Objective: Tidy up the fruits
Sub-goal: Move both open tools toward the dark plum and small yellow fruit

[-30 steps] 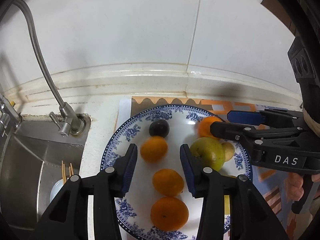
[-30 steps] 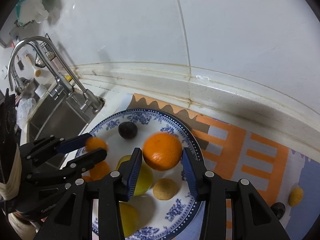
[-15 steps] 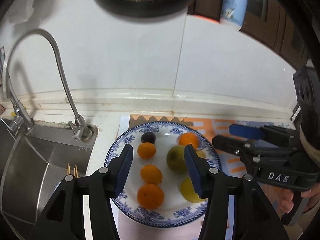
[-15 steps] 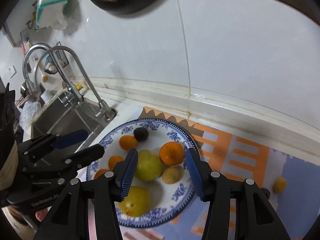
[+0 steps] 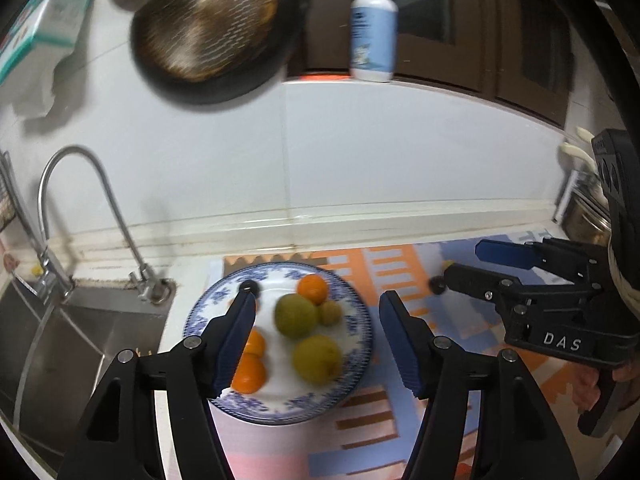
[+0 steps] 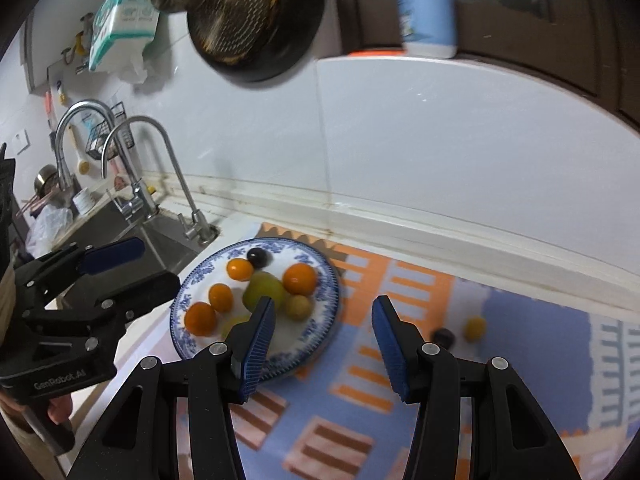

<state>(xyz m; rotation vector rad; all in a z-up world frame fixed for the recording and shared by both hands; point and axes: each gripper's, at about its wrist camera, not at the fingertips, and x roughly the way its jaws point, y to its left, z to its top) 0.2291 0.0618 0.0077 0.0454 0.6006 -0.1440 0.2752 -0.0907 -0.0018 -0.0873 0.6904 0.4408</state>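
Legible text, two items only.

1. White letters "DAS" on the black body of the right gripper (image 5: pixel 500 268), seen at the right edge of the left wrist view, lower right of the frame.

2. Grey lettering "GenRobot.AI" on the black body of the left gripper (image 6: pixel 136 268), lower left of the right wrist view.

The pump bottle (image 5: pixel 374 30) at top centre and the teal-and-white box (image 6: pixel 124 16) at upper left both carry printing, too blurred to read.
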